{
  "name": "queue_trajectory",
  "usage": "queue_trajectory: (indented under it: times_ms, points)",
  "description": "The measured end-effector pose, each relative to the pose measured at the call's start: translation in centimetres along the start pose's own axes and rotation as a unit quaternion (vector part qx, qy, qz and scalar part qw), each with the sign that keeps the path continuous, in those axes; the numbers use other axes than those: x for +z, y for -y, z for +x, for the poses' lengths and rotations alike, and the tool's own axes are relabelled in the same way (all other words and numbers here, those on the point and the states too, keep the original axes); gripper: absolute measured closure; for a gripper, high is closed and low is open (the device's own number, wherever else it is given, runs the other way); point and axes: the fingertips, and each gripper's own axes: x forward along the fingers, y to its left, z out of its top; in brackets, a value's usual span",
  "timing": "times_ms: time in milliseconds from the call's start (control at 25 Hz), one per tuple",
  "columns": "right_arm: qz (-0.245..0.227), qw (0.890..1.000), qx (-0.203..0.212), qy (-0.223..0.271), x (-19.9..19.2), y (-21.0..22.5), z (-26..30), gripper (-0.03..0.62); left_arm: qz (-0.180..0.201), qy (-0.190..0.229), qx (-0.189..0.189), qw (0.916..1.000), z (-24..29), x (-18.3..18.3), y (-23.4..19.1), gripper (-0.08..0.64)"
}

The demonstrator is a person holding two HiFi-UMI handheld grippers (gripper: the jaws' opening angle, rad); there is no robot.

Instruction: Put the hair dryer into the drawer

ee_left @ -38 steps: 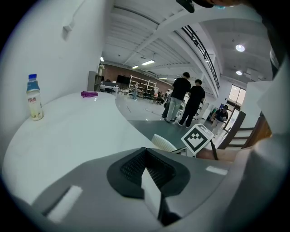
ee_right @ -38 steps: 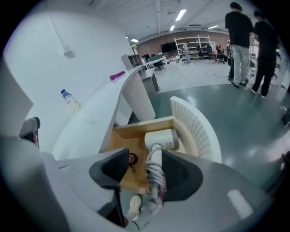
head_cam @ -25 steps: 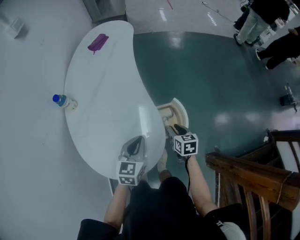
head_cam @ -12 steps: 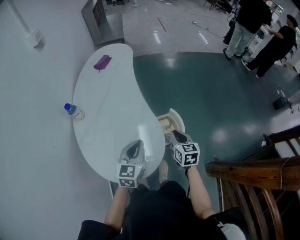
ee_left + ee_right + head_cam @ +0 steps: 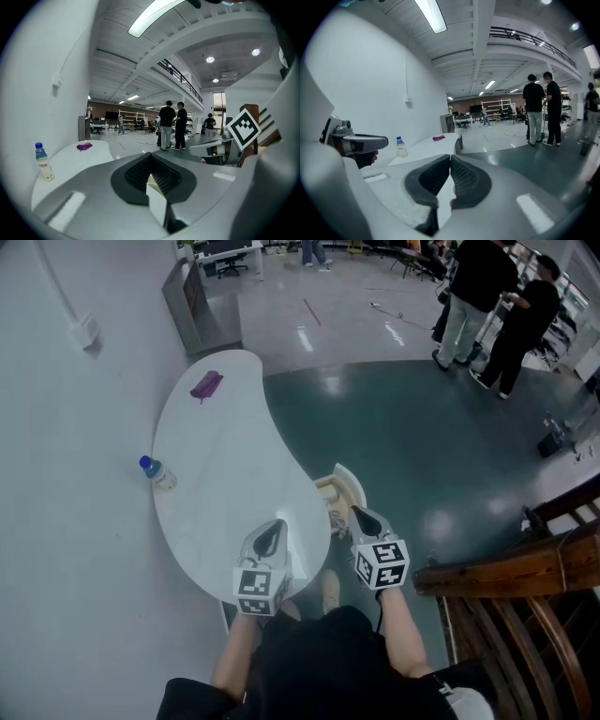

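We hold left gripper and right gripper closed, empty, at near edge of table | hair dryer on far end, bare top between | bottle at left edge | drawer open rightward

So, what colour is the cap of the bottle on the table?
The cap is blue, clearest in the left gripper view.

We count one table, one bottle at its nine o'clock, one purple object at twelve, one drawer at four. Two grippers: left gripper, right gripper. Two people stand at one o'clock; farther figures are too small to count.
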Motion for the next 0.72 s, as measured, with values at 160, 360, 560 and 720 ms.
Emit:
queue_trajectory:
  times_ms: [160,360,560,720]
  points:
    - [-0.005,1.0,-0.005,0.03,0.7,-0.9,-2.8,0.586,0.009,0.012,-0.008,0.9999,-1.8,0.7,0.9,0.552]
    - [-0.014,0.999,-0.016,0.049,0.5,-2.0,-5.8,0.586,0.016,0.012,-0.013,0.9997,-4.2,0.4,1.6,0.552]
    - [-0.019,0.998,-0.024,0.05,-0.9,-3.1,-8.1,0.586,0.014,0.007,-0.02,0.9997,-6.2,-0.6,2.1,0.552]
    - [-0.02,0.998,-0.026,0.049,-1.7,-4.1,-9.1,0.586,0.014,0.004,-0.025,0.9996,-7.4,-1.1,2.5,0.552]
